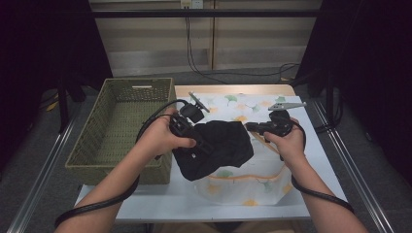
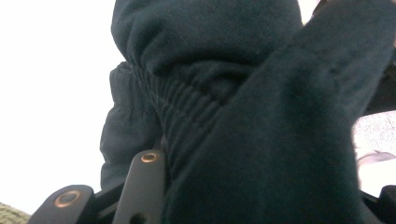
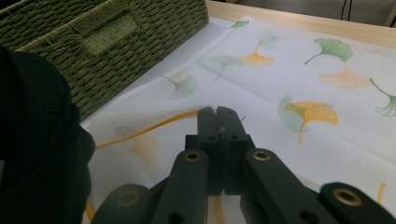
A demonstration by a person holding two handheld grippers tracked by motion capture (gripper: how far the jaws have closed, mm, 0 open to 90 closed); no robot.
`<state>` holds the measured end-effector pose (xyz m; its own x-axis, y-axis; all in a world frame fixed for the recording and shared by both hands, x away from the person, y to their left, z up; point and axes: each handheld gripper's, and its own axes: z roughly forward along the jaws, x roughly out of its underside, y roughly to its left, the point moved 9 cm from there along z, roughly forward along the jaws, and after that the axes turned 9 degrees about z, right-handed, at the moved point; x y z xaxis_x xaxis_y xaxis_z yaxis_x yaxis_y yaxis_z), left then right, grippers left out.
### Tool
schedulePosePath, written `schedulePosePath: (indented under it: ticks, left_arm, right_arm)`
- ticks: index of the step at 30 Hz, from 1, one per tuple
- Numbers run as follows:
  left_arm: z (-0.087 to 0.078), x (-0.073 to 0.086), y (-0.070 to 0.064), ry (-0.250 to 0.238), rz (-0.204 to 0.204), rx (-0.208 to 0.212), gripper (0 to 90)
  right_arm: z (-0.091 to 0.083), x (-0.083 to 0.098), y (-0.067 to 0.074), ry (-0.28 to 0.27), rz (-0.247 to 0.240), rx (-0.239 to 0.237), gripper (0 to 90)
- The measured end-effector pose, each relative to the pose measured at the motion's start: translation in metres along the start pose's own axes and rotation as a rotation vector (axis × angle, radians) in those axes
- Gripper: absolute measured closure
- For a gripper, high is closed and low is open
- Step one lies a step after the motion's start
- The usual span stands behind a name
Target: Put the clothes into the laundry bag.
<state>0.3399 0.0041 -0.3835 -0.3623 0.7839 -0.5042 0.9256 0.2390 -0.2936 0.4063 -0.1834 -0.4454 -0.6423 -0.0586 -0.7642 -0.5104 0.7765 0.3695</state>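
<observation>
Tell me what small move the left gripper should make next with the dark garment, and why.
Probably carry it leftward over the rim of the woven basket and lower it in. The left gripper has the black garment bunched in its jaws above the leaf-print cloth, the basket sits just beside it, and the right gripper is shut, holding nothing.

Basket [image 1: 121, 124] at table's [image 1: 160, 204] nine o'clock side. Patterned cloth [image 1: 245, 182] spread at centre. Garment [image 1: 218, 145] on cloth, apparently partly lifted. Cables [image 1: 192, 53] at twelve o'clock, beyond table.
</observation>
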Motion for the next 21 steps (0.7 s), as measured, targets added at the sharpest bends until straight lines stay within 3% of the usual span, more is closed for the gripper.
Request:
schedulePosePath:
  ticks: [7,15,16,21]
  left_arm:
    - [0.014,-0.002,-0.003,0.019,0.011,0.015,63.1]
    - [0.032,-0.003,-0.006,0.008,0.003,0.031,63.1]
    - [0.032,-0.003,-0.006,0.025,0.004,0.038,63.1]
    - [0.041,-0.003,-0.004,0.027,0.009,0.019,63.1]
  right_arm:
    - [0.0,0.0,0.001,-0.004,0.003,0.003,90.0]
    - [-0.001,-0.002,0.002,-0.004,-0.003,0.003,90.0]
    - [0.0,-0.002,0.002,-0.004,-0.005,0.005,90.0]
    - [0.0,-0.003,0.004,-0.003,-0.007,0.0,90.0]
